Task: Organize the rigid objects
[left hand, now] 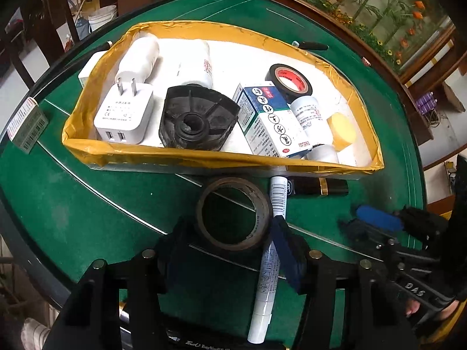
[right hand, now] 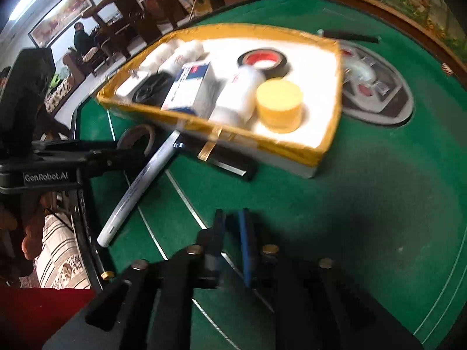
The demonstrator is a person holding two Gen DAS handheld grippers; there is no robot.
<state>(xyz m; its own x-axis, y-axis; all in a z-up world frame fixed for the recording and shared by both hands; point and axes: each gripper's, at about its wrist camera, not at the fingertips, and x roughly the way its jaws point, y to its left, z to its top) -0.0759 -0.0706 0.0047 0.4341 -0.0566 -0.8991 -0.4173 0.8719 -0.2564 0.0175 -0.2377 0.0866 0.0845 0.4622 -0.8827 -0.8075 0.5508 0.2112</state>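
Observation:
A yellow-taped tray [left hand: 204, 157] on the green table holds a white charger [left hand: 124, 115], a black plastic part [left hand: 195, 119], a medicine box [left hand: 271, 119], black tape [left hand: 289, 80], white bottles and a yellow sponge [left hand: 341, 127]. My left gripper [left hand: 230, 233] is shut on a brown tape roll [left hand: 233, 213] just before the tray's near wall. A white marker [left hand: 270, 256] lies beside its right finger. My right gripper [right hand: 232, 227] is nearly shut and empty over the felt, right of the marker [right hand: 140, 183]. It also shows in the left wrist view [left hand: 376, 218].
A black and gold tube [left hand: 319, 188] lies against the tray's near wall. A green barcoded box [left hand: 27, 125] sits at the left table edge. A black pen [left hand: 312, 46] lies behind the tray. A round emblem [right hand: 376, 93] marks the table centre.

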